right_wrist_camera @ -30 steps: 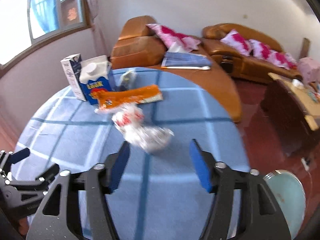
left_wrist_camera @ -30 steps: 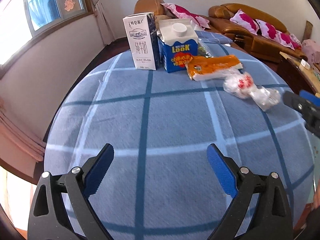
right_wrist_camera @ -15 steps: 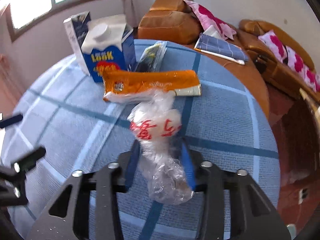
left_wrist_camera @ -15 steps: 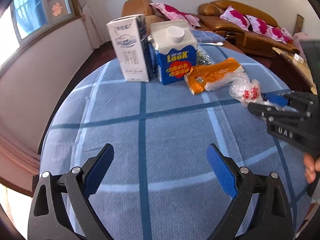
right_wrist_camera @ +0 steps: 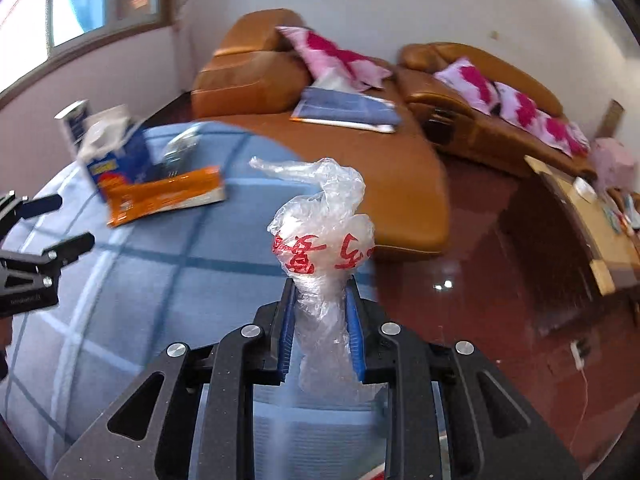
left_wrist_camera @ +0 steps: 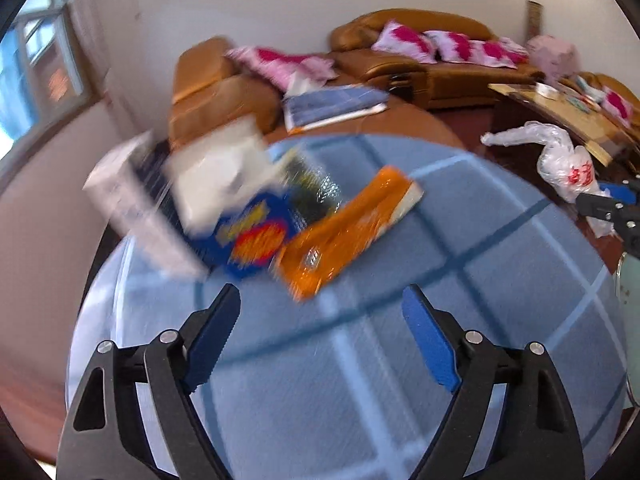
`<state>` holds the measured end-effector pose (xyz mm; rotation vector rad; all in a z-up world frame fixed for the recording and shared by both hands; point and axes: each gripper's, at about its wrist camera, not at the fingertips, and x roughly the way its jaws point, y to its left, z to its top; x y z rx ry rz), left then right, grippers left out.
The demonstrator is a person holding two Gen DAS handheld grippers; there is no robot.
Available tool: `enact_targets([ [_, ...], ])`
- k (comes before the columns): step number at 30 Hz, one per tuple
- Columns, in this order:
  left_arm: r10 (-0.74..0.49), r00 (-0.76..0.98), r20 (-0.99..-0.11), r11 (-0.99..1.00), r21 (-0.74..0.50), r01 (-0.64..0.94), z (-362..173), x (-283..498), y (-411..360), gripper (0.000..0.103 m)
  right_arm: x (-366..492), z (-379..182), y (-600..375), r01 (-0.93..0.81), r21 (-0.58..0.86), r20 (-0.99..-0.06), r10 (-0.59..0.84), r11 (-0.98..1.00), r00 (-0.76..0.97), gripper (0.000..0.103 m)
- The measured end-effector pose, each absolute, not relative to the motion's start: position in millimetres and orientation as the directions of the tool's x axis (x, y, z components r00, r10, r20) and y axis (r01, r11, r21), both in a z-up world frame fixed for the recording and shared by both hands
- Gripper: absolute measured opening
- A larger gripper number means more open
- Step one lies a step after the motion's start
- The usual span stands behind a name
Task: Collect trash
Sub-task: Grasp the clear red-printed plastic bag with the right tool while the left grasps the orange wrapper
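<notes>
Each hand-held gripper [left_wrist_camera: 322,322] [right_wrist_camera: 320,332] has a black triangular-cutout frame, silver round screws, and blue ribbed pads [left_wrist_camera: 428,340] lining its fingers.

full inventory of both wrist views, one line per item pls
plastic bag: 1, clear with red print, clamped in the right tongs, off the table
orange wrapper: 1, orange and white, flat on the table
blue carton: 1, blue with white top, table's far side, blurred
white carton: 1, white, beside the blue carton
dark foil packet: 1, behind the orange wrapper
tablecloth: 1, blue check, covers the table
sofas: brown, pink cushions, by the far wall
folded blue cloth: 1, on the sofa
low wooden table: 1, right side
left tongs: closing, nothing between the jaws
right tongs: closing on the plastic bag
</notes>
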<state>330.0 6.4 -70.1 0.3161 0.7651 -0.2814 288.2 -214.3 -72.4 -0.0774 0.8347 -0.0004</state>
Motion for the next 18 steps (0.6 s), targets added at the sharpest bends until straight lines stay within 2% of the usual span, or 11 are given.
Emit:
enact_targets([
  [5, -0.184, 0.654, -0.734, 0.866, 0.193, 0.461, -70.2, 365.5, -26.5, 0.075, 288.5, -64.7, -239.0, 0.002, -0.054, -0.734, -0.041, 0.999, 0.678, 0.024],
  [11, -0.114, 0.592, -0.798, 0.818, 0.263, 0.512, -98.3, 406.5, -59.2, 0.074, 288.4, -63.4, -249.9, 0.014, -0.029, -0.731, -0.03, 1.0, 0.682, 0.024],
  [14, -0.103, 0.546, -0.832, 0.837, 0.224, 0.5, -109.1, 417.5, -55.9, 0.073, 285.2, -64.1, -251.4, 0.012, -0.009, -0.733, -0.015, 1.0, 0.68, 0.024],
  [17, -0.141, 0.506, -0.851, 0.867, 0.14, 0.478, -110.4, 418.4, -46.0, 0.063, 280.8, -64.5, -249.4, 0.006, -0.004, -0.732, -0.008, 1.0, 0.681, 0.024],
  [18, -0.144, 0.502, -0.853, 0.87, 0.132, 0.474, -110.8, 416.7, -44.2, 0.056, 279.4, -64.5, -249.5, 0.007, -0.003, -0.731, -0.007, 1.0, 0.683, 0.024],
])
